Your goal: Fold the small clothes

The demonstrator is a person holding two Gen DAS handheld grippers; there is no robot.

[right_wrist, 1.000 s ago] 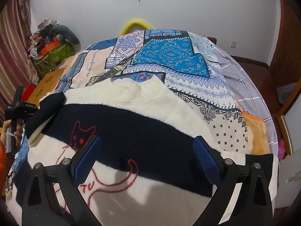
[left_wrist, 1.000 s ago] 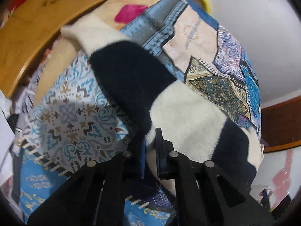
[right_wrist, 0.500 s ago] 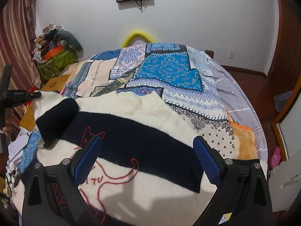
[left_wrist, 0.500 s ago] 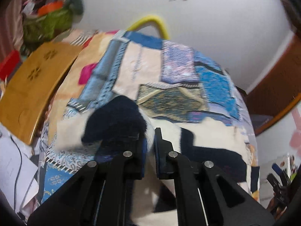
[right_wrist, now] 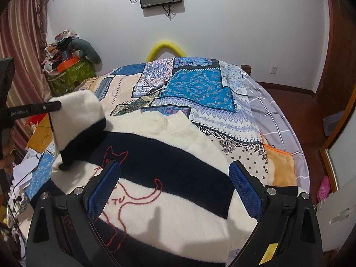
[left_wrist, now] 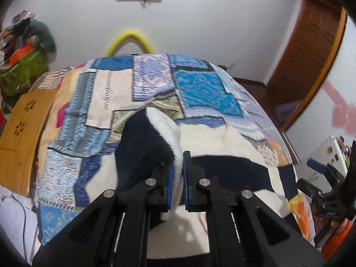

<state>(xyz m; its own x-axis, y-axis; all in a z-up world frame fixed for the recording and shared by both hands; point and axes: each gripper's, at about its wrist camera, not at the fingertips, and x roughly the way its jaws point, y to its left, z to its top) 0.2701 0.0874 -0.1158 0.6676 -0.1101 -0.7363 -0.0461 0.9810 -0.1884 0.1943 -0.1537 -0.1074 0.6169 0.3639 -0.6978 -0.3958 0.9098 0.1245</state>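
Sleeve (left_wrist: 153, 138) pinched in left gripper (left_wrist: 177, 184), its cuff hidden; right gripper (right_wrist: 174, 189) wide open, empty.

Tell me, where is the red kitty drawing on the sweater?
The red cat outline is stitched on the front of the striped sweater, seen in the right wrist view just behind the right gripper, toward its left blue pad.

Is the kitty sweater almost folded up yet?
Not yet. Done: the sweater lies flat on the bed quilt, cat side up. In hand: the left gripper pinches one sleeve, lifted over the body. Left: the other sleeve and the body folds; the right gripper hangs open.
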